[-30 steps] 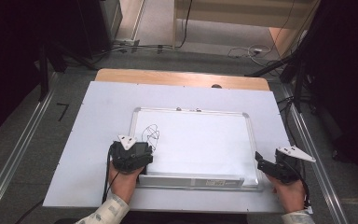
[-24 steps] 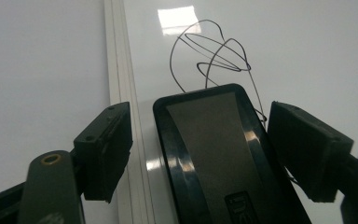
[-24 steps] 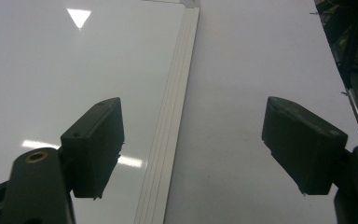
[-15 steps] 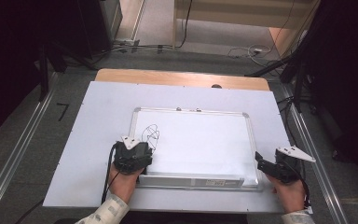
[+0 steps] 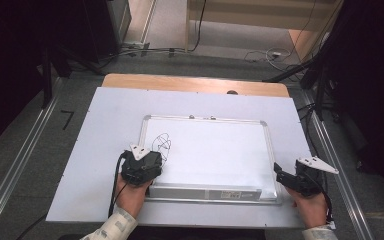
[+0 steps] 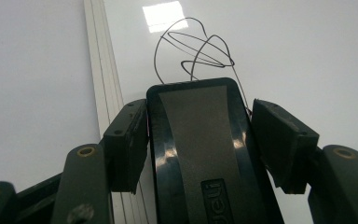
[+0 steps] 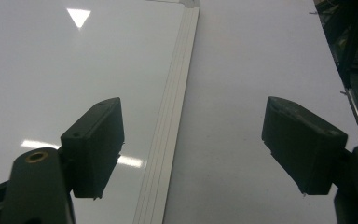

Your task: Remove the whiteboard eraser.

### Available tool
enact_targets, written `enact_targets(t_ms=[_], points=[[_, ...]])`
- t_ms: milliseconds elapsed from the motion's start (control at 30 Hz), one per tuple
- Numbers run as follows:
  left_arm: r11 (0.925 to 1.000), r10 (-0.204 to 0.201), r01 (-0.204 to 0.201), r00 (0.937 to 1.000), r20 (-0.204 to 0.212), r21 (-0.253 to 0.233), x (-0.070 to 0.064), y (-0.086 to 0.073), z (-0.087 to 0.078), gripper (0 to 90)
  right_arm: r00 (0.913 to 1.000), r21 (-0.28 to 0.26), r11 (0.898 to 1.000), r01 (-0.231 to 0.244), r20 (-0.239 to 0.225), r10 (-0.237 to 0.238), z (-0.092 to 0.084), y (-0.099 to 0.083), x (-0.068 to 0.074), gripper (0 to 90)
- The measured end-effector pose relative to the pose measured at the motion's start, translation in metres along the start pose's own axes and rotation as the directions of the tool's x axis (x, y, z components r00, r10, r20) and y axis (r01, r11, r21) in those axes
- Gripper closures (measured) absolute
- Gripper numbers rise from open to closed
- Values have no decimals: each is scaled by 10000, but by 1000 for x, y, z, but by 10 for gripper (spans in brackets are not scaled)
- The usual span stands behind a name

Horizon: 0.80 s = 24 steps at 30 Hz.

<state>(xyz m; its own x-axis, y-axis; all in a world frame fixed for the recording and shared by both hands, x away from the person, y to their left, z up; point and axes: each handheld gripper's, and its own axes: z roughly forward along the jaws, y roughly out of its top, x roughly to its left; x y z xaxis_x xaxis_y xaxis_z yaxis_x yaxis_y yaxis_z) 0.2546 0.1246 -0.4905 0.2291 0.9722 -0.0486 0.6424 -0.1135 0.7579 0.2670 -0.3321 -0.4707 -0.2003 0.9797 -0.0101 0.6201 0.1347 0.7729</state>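
Overhead, the left gripper point(image 5: 142, 167) is seen at the whiteboard point(image 5: 215, 150)'s near-left corner, just short of the scribble point(image 5: 161, 145); in the left gripper view an eraser point(image 6: 200, 149) is bracketed by the jaws, scribble directly ahead, clamping unconfirmed; in the right gripper view the right gripper point(image 7: 193, 144) is spread across the board's right frame.

left gripper point(image 5: 145, 167) nudged toward the scribble point(image 5: 162, 144)

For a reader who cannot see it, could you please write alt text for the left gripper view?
The left gripper holds a black eraser between its two jaws over a whiteboard. Black scribbled loops lie just beyond the eraser, near the board's left frame.
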Motion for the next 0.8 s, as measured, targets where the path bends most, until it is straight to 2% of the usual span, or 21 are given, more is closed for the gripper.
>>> enact_targets(t_ms=[200,267,467,633,800], points=[[9997,-227,228,9996,160,-23,1,-6,4,367,10000,-11,10000,15,5,-15,0,0,0,196],[9999,-166,166,9997,160,-2,1,-5,5,366,10000,6,10000,-13,10,13,0,0,0,196],[9992,-371,364,9984,426,160,4,-4,8,356,10000,-5,10000,69,-8,-69,0,0,0,196],[9997,-96,88,9993,372,217,2,-3,7,372,10000,0,10000,67,3,-67,1,0,1,196],[9997,-182,173,9985,510,174,5,-2,7,378,10000,-7,10000,7,-5,-7,0,0,0,196]])
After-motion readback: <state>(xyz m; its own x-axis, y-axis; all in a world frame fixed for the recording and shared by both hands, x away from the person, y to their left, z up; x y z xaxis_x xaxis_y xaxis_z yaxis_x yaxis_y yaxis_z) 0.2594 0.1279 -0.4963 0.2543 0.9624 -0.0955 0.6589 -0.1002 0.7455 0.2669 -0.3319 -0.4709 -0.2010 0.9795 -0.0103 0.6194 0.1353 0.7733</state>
